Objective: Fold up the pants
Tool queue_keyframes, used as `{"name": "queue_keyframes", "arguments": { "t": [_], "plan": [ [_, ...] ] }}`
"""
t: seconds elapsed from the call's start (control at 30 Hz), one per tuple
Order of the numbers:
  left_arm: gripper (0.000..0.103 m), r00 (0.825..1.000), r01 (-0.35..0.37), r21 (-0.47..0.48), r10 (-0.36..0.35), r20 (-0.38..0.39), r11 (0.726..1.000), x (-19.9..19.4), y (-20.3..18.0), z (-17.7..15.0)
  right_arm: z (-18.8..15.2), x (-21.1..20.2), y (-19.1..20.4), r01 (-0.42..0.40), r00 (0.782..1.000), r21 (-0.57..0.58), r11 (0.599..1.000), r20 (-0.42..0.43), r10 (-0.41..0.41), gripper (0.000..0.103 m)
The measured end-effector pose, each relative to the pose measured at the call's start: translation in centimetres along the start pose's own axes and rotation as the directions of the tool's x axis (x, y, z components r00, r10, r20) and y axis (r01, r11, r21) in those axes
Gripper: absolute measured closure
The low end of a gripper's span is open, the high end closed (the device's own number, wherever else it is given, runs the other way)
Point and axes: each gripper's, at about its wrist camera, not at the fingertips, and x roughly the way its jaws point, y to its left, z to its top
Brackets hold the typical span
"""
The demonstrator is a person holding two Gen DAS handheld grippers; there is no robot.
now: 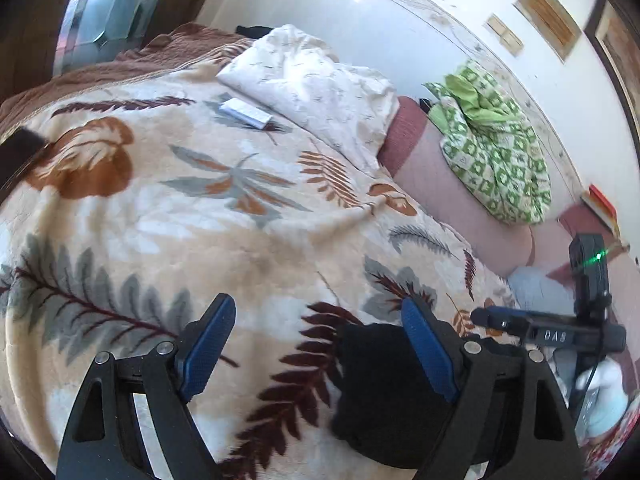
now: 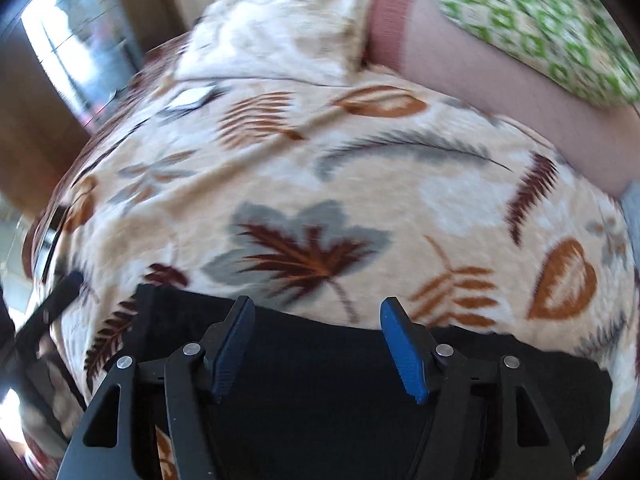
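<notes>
The black pants point(image 2: 320, 380) lie on the leaf-patterned blanket point(image 2: 304, 160) at the near edge of the bed. My right gripper point(image 2: 318, 312) is open, its blue fingers spread just above the pants' far edge, holding nothing. In the left wrist view a corner of the black pants point(image 1: 376, 392) shows under my right-hand finger. My left gripper point(image 1: 318, 312) is open and empty above the blanket point(image 1: 180, 208). The other gripper point(image 1: 560, 332) shows at the far right of the left wrist view.
A cream pillow point(image 1: 320, 88) and a green-patterned bundle point(image 1: 492, 152) lie at the head of the bed by the white wall. A small white box point(image 1: 246, 114) rests on the blanket near the pillow. A window point(image 1: 100, 12) is at the far left.
</notes>
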Motion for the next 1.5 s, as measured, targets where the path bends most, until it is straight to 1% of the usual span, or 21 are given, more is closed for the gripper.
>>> {"name": "queue_keyframes", "arguments": {
  "t": [0.07, 0.17, 0.27, 0.43, 0.53, 0.57, 0.6, 0.63, 0.67, 0.7, 0.87, 1.03, 1.07, 1.17, 1.23, 1.27, 1.33, 1.37, 1.43, 1.47, 1.5],
  "plan": [
    [0.018, 1.0, -0.008, -0.048, 0.008, -0.002, 0.999, -0.1, 1.3, 0.3, 0.4, 1.5, 2.8, -0.055, 0.998, -0.065, 0.996, -0.046, 0.052, 0.033],
    [0.018, 1.0, -0.009, -0.09, 0.009, -0.006, 0.996, 0.1, 2.2, 0.9, 0.9, 3.9, 7.1, -0.09, 0.991, -0.179, 0.98, -0.109, 0.071, 0.033],
    [0.018, 1.0, -0.016, -0.094, 0.015, -0.02, 0.995, 0.4, 2.6, 0.9, 0.9, 5.5, 10.7, -0.116, 0.985, -0.276, 0.954, -0.157, 0.074, 0.033],
    [0.019, 0.999, 0.0, -0.134, -0.007, -0.051, 0.991, 0.7, 3.7, 0.5, 0.7, 8.7, 14.4, -0.094, 0.972, -0.421, 0.902, -0.235, -0.009, 0.033],
    [0.018, 0.998, 0.015, -0.162, -0.023, -0.05, 0.987, 0.6, 4.2, 0.5, 0.1, 10.0, 15.1, -0.094, 0.965, -0.459, 0.883, -0.26, -0.032, 0.034],
    [0.019, 0.999, 0.017, -0.168, -0.025, -0.048, 0.986, 0.5, 4.4, 0.5, 0.0, 10.0, 15.2, -0.103, 0.965, -0.461, 0.882, -0.26, -0.023, 0.045],
    [0.019, 0.999, 0.02, -0.172, -0.028, -0.047, 0.985, 0.4, 4.5, 0.6, -0.1, 9.7, 15.2, -0.123, 0.964, -0.452, 0.883, -0.265, -0.001, 0.06],
    [0.019, 0.998, 0.024, -0.177, -0.033, -0.047, 0.984, 0.5, 4.5, 0.6, -0.2, 9.4, 15.0, -0.123, 0.965, -0.447, 0.886, -0.263, 0.001, 0.07],
    [0.019, 0.998, 0.028, -0.181, -0.037, -0.05, 0.983, 0.5, 4.6, 0.5, -0.3, 9.1, 14.8, -0.118, 0.964, -0.449, 0.886, -0.264, -0.005, 0.08],
    [0.019, 0.998, 0.029, -0.181, -0.039, -0.053, 0.983, 0.6, 4.6, 0.4, -0.4, 8.9, 14.6, -0.121, 0.964, -0.444, 0.888, -0.264, -0.001, 0.082],
    [0.019, 0.991, 0.069, -0.153, -0.085, -0.1, 0.986, 1.8, 3.2, -0.4, -0.8, 6.1, 12.7, -0.155, 0.971, -0.389, 0.908, -0.229, 0.068, 0.083],
    [0.019, 0.974, 0.129, -0.082, -0.141, -0.175, 0.988, 3.2, 0.9, -1.5, 0.5, 4.8, 11.4, -0.137, 0.977, -0.353, 0.925, -0.2, 0.068, 0.083],
    [0.019, 0.97, 0.139, -0.064, -0.149, -0.194, 0.988, 3.4, 0.4, -1.7, 0.7, 4.6, 11.1, -0.135, 0.978, -0.343, 0.93, -0.195, 0.07, 0.083],
    [0.019, 0.94, 0.208, -0.02, -0.205, -0.272, 0.978, 4.6, -1.3, -2.8, 1.2, 4.5, 10.4, -0.128, 0.98, -0.319, 0.939, -0.188, 0.069, 0.083],
    [0.018, 0.924, 0.236, -0.008, -0.227, -0.306, 0.972, 5.2, -2.0, -3.4, 1.7, 4.6, 10.1, -0.126, 0.98, -0.302, 0.945, -0.186, 0.071, 0.083],
    [0.019, 0.92, 0.241, 0.003, -0.228, -0.319, 0.97, 5.5, -2.4, -3.8, 1.8, 4.7, 10.1, -0.127, 0.98, -0.3, 0.946, -0.185, 0.073, 0.083],
    [0.019, 0.923, 0.24, 0.036, -0.217, -0.318, 0.97, 5.7, -3.2, -4.1, 1.8, 4.4, 10.2, -0.124, 0.981, -0.302, 0.945, -0.18, 0.072, 0.083],
    [0.018, 0.921, 0.249, 0.042, -0.222, -0.321, 0.968, 5.7, -3.3, -4.1, 1.8, 4.3, 10.3, -0.126, 0.981, -0.305, 0.944, -0.179, 0.073, 0.083],
    [0.018, 0.901, 0.291, 0.036, -0.261, -0.346, 0.956, 6.2, -3.8, -4.4, 1.8, 3.9, 10.5, -0.127, 0.982, -0.312, 0.942, -0.173, 0.075, 0.083],
    [0.017, 0.896, 0.304, 0.036, -0.273, -0.351, 0.952, 6.3, -4.0, -4.5, 1.8, 3.7, 10.6, -0.127, 0.982, -0.315, 0.941, -0.171, 0.075, 0.083],
    [0.016, 0.895, 0.312, 0.045, -0.278, -0.35, 0.949, 6.4, -4.3, -4.7, 1.8, 3.6, 10.7, -0.128, 0.983, -0.317, 0.94, -0.169, 0.076, 0.083]
  ]
}}
